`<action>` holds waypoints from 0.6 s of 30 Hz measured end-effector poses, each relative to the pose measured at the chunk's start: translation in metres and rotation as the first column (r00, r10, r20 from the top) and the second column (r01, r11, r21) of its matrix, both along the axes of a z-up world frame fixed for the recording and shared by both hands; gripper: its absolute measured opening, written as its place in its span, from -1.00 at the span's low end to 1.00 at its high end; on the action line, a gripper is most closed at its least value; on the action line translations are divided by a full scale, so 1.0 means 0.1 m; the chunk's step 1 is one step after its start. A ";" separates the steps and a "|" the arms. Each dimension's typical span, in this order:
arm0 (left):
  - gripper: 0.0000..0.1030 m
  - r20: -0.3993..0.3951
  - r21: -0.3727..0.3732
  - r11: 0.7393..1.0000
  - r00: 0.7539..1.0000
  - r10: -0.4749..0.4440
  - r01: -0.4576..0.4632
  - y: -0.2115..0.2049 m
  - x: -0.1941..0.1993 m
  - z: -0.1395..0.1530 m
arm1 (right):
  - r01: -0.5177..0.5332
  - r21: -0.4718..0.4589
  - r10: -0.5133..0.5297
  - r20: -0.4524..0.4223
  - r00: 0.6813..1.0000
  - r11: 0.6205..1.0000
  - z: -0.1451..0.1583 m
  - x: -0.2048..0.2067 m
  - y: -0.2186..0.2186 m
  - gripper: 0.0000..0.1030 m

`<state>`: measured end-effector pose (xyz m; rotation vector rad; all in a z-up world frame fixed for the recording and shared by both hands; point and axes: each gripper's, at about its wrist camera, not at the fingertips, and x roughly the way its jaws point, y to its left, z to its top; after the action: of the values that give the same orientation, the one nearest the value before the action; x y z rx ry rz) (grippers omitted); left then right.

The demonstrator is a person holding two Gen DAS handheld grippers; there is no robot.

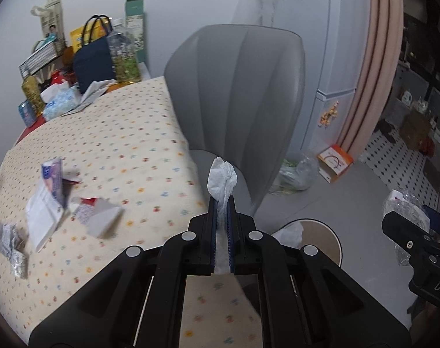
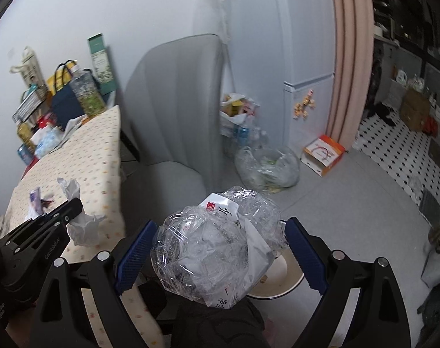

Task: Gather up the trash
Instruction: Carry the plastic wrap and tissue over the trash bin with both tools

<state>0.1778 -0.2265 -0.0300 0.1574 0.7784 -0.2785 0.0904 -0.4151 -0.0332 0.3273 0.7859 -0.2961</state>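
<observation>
Left gripper (image 1: 222, 203) is pinching a tissue (image 1: 222, 177) upright; right gripper (image 2: 220, 240) is clamping a plastic wad (image 2: 211, 249). Both are hovering off the table's (image 1: 118, 133) edge, bin (image 2: 278, 275) directly below (right nearer).

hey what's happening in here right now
A person is clearing trash with two handheld claws. The left claw is shut on a crumpled white tissue. The right claw grips a clear plastic bag of rubbish. More paper scraps lie on the patterned tablecloth.
</observation>
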 end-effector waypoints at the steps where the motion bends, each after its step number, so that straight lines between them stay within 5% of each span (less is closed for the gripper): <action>1: -0.87 -0.006 0.007 1.000 1.000 -0.012 0.012 -0.08 0.02 -0.03 | 0.008 0.005 -0.008 -0.004 1.000 1.000 -0.03 0.01 -0.05 0.71; 18: -0.87 -0.096 0.094 0.990 0.991 -0.097 0.106 -0.93 0.36 -0.46 | 0.099 0.061 -0.097 -0.042 0.994 0.993 -0.40 0.19 -0.76 0.72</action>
<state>0.2137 -0.3199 -0.0765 0.2796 0.8769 -0.3458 0.1098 -0.4912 -0.0734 0.4215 0.8204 -0.3711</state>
